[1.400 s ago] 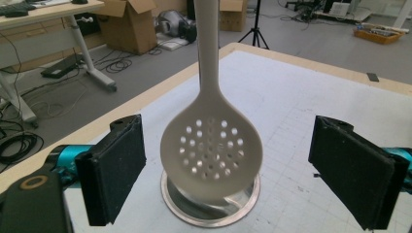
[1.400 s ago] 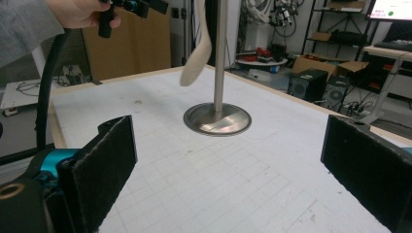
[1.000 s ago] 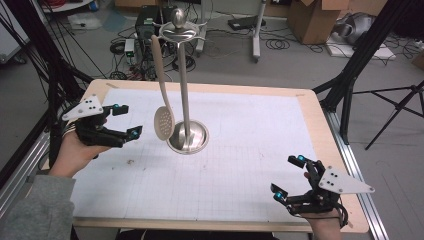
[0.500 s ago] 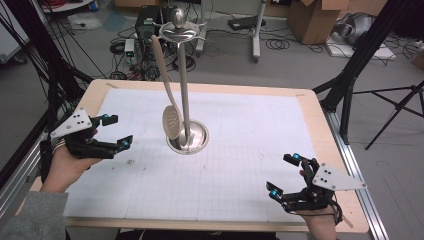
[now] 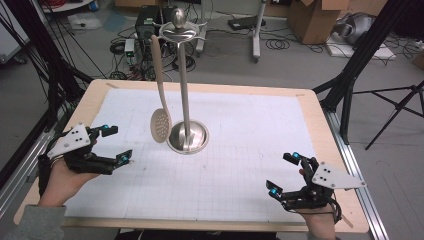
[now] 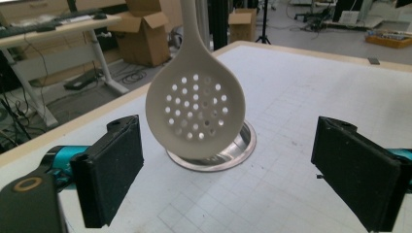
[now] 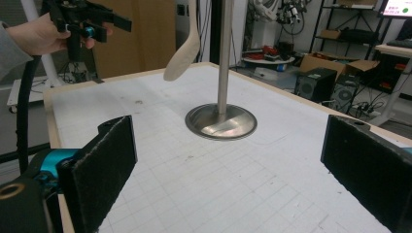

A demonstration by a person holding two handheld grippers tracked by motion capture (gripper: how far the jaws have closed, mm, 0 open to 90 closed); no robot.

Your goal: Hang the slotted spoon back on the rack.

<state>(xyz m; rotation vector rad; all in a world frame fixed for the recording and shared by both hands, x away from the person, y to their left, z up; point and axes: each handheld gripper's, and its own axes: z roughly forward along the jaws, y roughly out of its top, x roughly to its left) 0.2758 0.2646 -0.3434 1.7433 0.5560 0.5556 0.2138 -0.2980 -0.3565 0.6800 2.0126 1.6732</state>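
Beige slotted spoon point(image 6: 196, 109) hangs on metal stand point(image 5: 186, 107), just ahead of left claw point(image 6: 228, 170); claw released, empty.

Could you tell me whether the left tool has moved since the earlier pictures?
Yes. In the high view the left tool has drawn back toward the table's near edge, away from the stand's base; its jaws stand open.

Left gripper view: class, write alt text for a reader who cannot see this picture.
A pale slotted spoon hangs with its perforated bowl facing the camera, in front of the steel stand base on the gridded table. The left gripper has its black jaws wide open, pointed at the spoon without touching it.
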